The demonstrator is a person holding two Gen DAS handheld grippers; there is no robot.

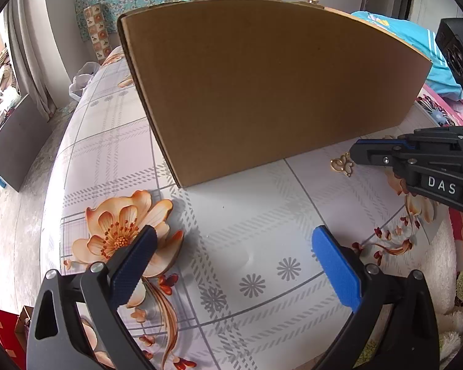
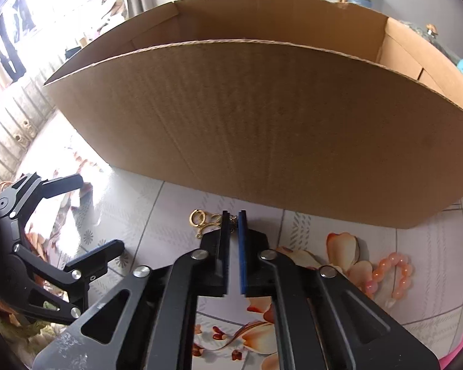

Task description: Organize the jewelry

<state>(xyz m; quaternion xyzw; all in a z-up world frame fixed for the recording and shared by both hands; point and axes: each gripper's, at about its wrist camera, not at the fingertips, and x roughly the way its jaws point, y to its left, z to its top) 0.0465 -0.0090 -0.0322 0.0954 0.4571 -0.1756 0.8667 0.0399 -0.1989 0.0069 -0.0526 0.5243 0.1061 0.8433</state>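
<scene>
On the floral tabletop (image 1: pixel 247 215):
- cardboard box (image 2: pixel 262 123), open-topped, contents hidden
- gold jewelry (image 2: pixel 200 220), grasped by right gripper (image 2: pixel 234 215) jaws
- pink bead bracelet (image 2: pixel 392 274)
- left gripper (image 1: pixel 231 246), jaws released

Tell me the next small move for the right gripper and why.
Probably lift it straight up. The right gripper looks nearly shut on the gold jewelry, which lies on the tablecloth in front of the open cardboard box. The box wall stands tall, so the piece needs height before crossing. The left gripper is open and idle.
</scene>
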